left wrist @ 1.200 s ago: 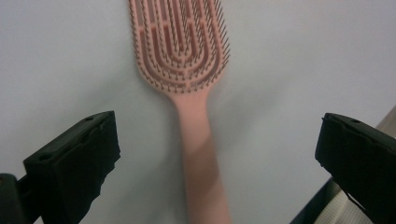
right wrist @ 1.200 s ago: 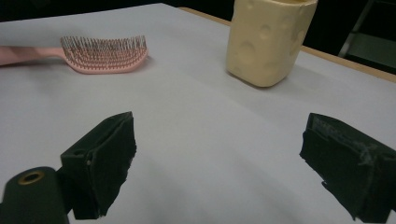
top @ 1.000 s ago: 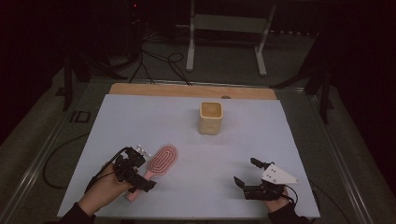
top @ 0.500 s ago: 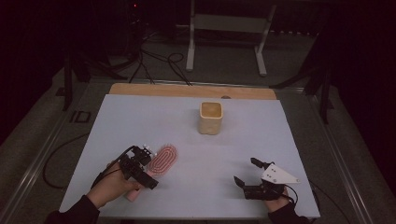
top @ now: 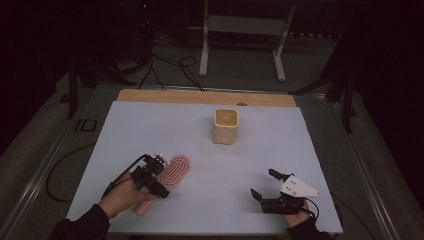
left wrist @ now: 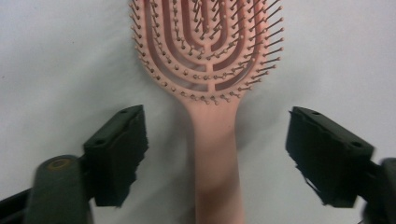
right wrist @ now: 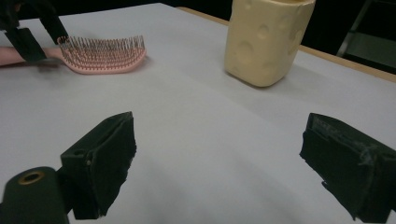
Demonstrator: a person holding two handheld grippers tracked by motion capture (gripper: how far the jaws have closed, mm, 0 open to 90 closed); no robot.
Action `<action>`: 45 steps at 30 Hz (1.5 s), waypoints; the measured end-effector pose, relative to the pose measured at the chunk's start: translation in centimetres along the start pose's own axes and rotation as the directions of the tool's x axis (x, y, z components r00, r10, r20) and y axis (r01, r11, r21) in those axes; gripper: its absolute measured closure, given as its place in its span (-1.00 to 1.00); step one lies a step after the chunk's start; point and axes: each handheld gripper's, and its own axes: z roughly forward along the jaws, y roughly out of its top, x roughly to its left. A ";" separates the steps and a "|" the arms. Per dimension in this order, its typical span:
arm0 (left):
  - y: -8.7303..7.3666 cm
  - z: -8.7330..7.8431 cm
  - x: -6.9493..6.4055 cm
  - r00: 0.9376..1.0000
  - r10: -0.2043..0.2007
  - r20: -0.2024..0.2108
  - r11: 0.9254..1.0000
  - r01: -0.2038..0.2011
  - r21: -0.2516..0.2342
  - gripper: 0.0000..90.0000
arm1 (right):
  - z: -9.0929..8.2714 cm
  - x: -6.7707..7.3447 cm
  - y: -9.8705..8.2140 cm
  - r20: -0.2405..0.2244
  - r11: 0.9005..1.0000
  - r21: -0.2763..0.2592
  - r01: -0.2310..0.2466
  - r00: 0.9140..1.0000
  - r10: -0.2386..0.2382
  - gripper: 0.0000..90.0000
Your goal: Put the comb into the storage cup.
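A pink hairbrush (top: 172,172) lies bristles up on the pale table near its front left. My left gripper (top: 153,176) hovers over the brush's handle, open. In the left gripper view the handle (left wrist: 217,154) runs up between the two spread jaws, touching neither, with the bristled head (left wrist: 208,44) beyond. My right gripper (top: 265,185) rests open near the front right edge, nothing between its jaws. In the right gripper view the hairbrush (right wrist: 100,56) lies far left and a cream cup (right wrist: 264,39) stands ahead.
The cream cup (top: 226,126), dimpled like cheese, stands upright at the table's middle back. A wooden strip (top: 205,97) runs along the far edge. Cables and a metal stand (top: 240,40) sit on the dark floor beyond.
My left gripper has slid down along the brush toward its handle and now straddles it. The brush itself and the right gripper have stayed put.
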 end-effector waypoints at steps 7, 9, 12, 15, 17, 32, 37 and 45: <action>0.0 0.0 0.0 1.000 -0.003 -0.006 1.000 0.003 -0.003 0.02 | 0.0 0.0 0.0 0.000 1.000 0.002 -0.001 1.000 0.001 -0.78; 0.0 0.1 0.1 1.000 -0.007 -0.004 1.000 0.007 0.002 0.12 | 0.0 0.0 0.0 0.000 1.000 0.003 0.003 1.000 -0.003 -0.78; 0.1 0.4 0.1 1.000 -0.008 -0.007 1.000 0.008 0.026 0.15 | 0.0 0.0 0.0 0.000 1.000 -0.003 0.002 1.000 -0.002 -0.78; 0.2 0.8 0.3 1.000 -0.015 0.008 0.999 0.014 0.047 0.35 | 0.0 0.0 0.0 0.002 1.000 0.001 0.005 1.000 -0.005 -0.78; 0.2 1.0 0.3 1.000 -0.017 0.010 0.999 0.017 0.051 0.40 | 0.0 0.0 0.0 0.001 1.000 -0.003 0.003 1.000 -0.003 -0.78; -0.3 1.0 0.7 0.999 -0.001 0.033 1.000 0.001 0.011 0.55 | 0.0 -0.1 0.0 0.004 1.000 0.003 -0.001 1.000 0.001 -0.78; -0.5 0.8 0.5 0.999 0.015 0.049 1.000 -0.014 -0.011 0.56 | 0.0 -0.1 0.0 0.006 1.000 0.004 0.000 1.000 0.000 -0.78; -0.5 0.1 0.4 0.999 0.029 0.044 0.996 -0.025 -0.082 0.56 | -0.1 -0.2 0.0 0.006 1.000 -0.001 -0.005 1.000 0.006 -0.78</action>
